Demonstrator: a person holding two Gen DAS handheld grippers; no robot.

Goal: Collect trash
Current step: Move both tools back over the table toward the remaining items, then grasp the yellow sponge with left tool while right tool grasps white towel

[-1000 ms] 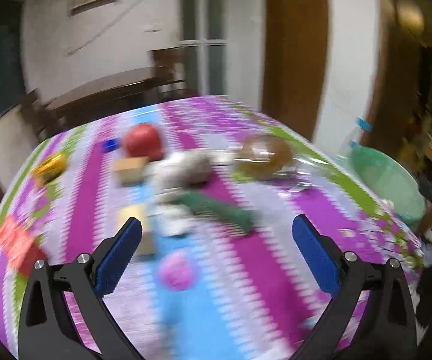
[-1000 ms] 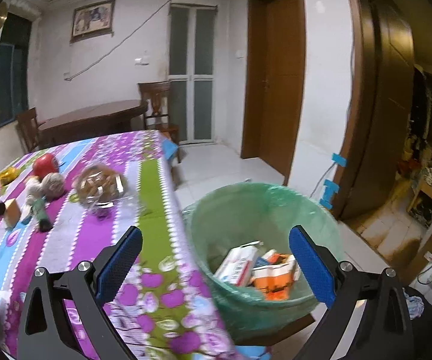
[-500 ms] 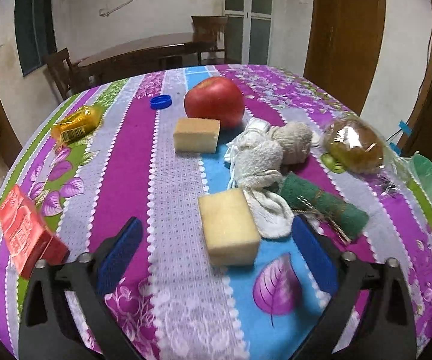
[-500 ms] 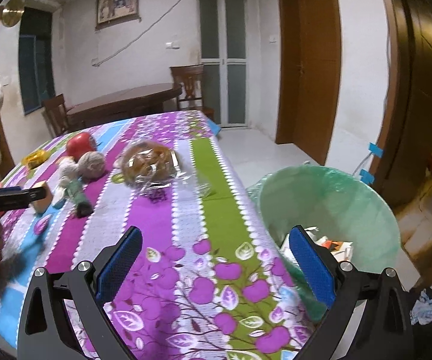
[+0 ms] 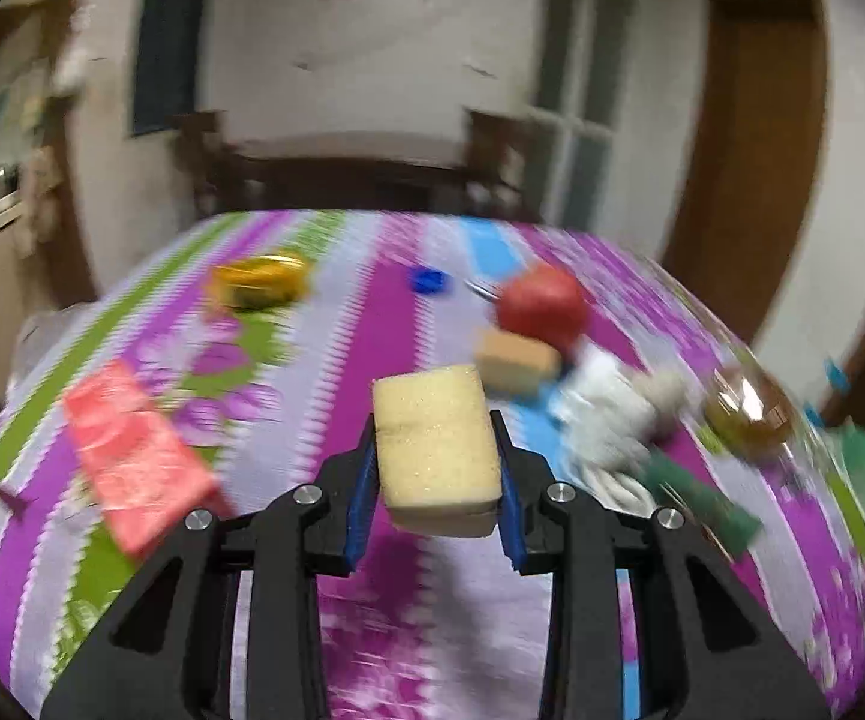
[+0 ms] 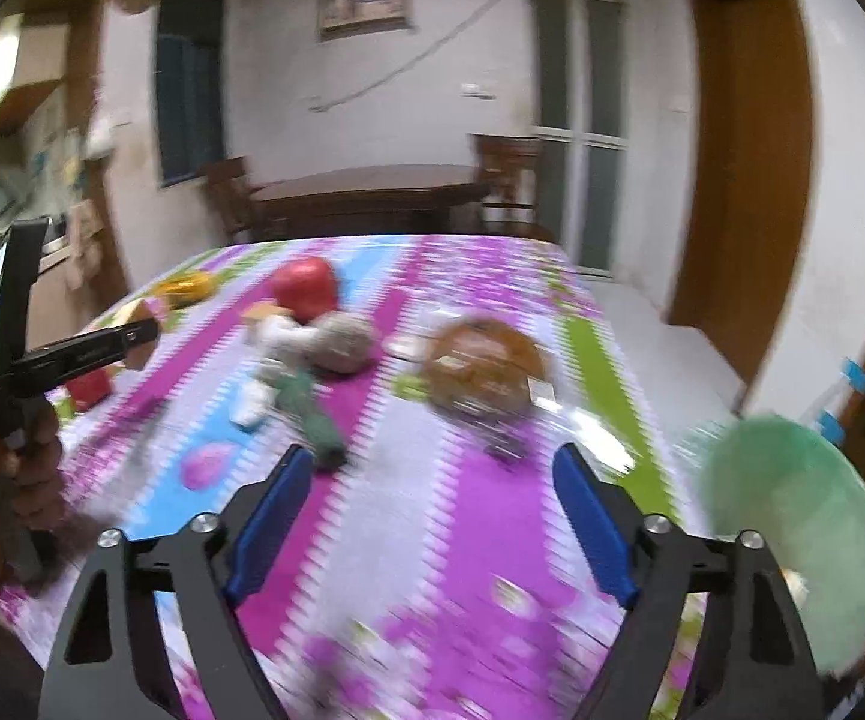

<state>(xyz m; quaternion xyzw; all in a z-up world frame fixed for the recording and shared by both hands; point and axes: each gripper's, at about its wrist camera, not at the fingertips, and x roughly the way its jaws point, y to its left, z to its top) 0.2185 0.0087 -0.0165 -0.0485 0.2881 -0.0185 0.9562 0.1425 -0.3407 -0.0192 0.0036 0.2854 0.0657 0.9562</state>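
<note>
My left gripper (image 5: 435,474) is closing its jaws on a yellow sponge (image 5: 435,438), and both blue pads press its sides. The sponge sits just above the purple flowered tablecloth (image 5: 372,330). Trash lies around it: a red packet (image 5: 132,450), a yellow wrapper (image 5: 258,285) and a blue bottle cap (image 5: 429,281). My right gripper (image 6: 432,468) hovers over the table's near right part. Its jaws are closing with nothing between them. A green-lined bin (image 6: 792,528) stands at its right, off the table edge.
A red apple (image 5: 543,306), a second sponge (image 5: 516,360), white socks (image 5: 606,420), a green rolled cloth (image 6: 312,420) and a plastic-wrapped bun (image 6: 483,366) crowd the table's middle. A hand (image 6: 18,474) holds the left gripper at the left. A dark table and chairs stand behind.
The left jaws came together onto the yellow sponge, and that view swung left. The right view swung from the bin to the table, and its jaws narrowed a little.
</note>
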